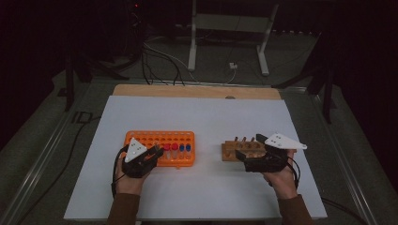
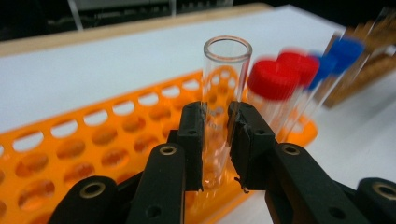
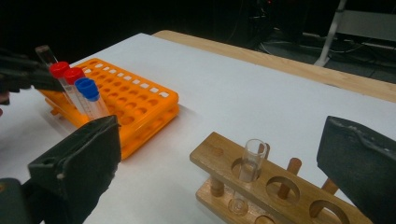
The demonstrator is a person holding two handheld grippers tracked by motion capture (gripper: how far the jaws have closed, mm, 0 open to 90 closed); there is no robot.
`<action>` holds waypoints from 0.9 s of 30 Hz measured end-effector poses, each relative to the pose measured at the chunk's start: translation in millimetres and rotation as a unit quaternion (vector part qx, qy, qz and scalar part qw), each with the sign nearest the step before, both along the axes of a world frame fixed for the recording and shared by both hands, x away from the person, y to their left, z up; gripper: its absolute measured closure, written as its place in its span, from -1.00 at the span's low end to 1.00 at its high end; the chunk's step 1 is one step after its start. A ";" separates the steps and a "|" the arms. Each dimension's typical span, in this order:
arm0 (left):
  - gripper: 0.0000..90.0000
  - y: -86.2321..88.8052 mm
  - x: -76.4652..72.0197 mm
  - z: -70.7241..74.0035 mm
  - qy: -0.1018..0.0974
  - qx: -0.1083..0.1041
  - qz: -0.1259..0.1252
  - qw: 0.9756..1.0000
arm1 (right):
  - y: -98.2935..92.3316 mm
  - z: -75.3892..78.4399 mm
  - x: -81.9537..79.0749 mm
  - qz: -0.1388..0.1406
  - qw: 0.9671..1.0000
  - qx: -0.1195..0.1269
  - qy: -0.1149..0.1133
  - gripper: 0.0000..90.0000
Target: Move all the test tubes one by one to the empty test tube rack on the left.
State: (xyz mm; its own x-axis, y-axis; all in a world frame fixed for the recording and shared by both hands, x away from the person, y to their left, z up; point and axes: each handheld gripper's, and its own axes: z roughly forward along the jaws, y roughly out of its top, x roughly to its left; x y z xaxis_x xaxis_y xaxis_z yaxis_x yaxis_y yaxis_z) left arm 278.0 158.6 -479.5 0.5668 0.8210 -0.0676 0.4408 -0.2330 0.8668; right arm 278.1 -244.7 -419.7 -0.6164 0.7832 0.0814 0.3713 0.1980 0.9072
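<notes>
We judge the step to be setting an uncapped tube (image 2: 223,100) into the orange rack (image 2: 93,154); next we must line its base over a hole, lower it, then release. The left gripper (image 2: 216,140) pinches the tube upright, capped tubes (image 2: 273,81) at its 3 o'clock. The right gripper (image 3: 224,182) hangs spread over the wooden rack (image 3: 261,186).

This is a lab bench – an orange tube rack (image 1: 159,146) and a wooden rack (image 3: 261,186) stand on a white table (image 1: 206,117). Behind it – cables (image 1: 159,61) on a dark floor.

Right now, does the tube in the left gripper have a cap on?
No, the clear tube between the left gripper's fingers has an open rim.
</notes>
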 end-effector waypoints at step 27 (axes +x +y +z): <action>0.63 -2.7 7.3 -8.9 0.039 0.036 -0.008 0.999 | 2.5 -4.3 1.9 0.009 1.000 -0.003 0.007 -1.00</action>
State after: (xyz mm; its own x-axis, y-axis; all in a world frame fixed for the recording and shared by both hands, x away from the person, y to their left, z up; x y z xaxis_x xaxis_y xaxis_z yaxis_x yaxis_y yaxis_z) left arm 285.3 155.9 -488.4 0.5746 0.8167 -0.0534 0.5027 -0.3007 0.8105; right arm 280.0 -242.2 -424.1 -0.6287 0.7728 0.0862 0.3807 0.2092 0.9007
